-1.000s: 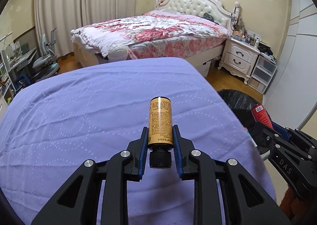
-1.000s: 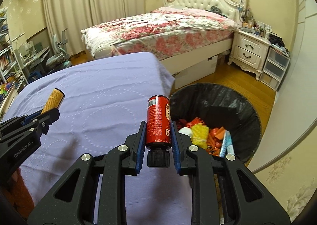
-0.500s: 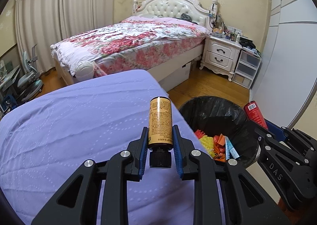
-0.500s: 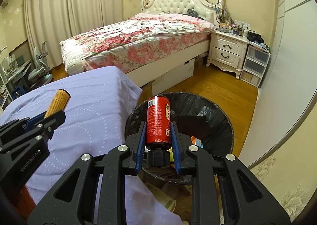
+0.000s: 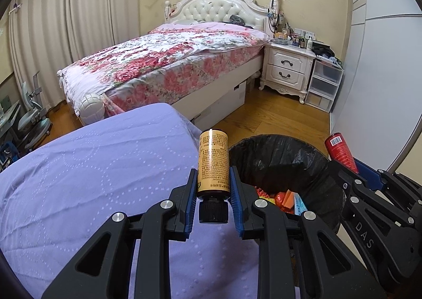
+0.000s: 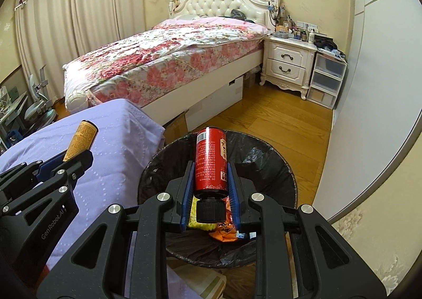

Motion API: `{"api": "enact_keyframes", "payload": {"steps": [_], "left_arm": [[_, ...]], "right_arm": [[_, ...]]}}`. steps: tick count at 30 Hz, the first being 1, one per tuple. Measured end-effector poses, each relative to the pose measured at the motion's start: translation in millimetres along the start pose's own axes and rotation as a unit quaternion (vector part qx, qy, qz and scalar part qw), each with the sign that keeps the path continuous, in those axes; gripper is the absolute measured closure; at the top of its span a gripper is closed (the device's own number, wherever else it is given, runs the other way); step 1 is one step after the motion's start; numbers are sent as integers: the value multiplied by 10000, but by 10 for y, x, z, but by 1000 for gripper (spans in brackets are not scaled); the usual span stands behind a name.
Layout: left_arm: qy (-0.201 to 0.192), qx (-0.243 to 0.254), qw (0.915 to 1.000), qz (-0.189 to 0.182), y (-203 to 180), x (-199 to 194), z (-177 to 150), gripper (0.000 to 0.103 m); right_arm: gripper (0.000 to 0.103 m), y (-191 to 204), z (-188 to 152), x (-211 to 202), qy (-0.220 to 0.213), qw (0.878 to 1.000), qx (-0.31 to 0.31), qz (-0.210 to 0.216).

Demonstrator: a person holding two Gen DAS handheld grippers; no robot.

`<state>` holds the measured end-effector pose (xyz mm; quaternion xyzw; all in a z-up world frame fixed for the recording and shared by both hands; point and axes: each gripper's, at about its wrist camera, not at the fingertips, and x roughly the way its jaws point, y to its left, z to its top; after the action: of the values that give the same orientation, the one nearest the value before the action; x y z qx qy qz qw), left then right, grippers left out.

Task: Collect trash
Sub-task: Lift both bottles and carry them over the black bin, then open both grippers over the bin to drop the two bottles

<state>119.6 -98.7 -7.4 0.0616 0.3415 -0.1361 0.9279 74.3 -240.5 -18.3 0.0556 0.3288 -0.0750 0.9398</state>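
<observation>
- While both loads hang over the drop zone, the right gripper is clenched on a red cylindrical bottle with a black screw cap, directly above the round bin lined with a black bag.
- Beside it, the left gripper grasps a matching gold-labelled bottle, held over the lilac quilted cover, the bin just right of its jaws.
- Step in hand appears to be carrying to the bin; next, the right jaws should release, and the left needs shifting right first.
</observation>
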Motion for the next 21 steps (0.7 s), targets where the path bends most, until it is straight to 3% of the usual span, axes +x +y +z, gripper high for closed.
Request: {"api": "enact_keyframes", "payload": {"steps": [21], "left_arm": [[155,178,9997,29,-269,360,141,78]], "right_arm": [[80,-281,75,369,235,9991,302,-201]]}}
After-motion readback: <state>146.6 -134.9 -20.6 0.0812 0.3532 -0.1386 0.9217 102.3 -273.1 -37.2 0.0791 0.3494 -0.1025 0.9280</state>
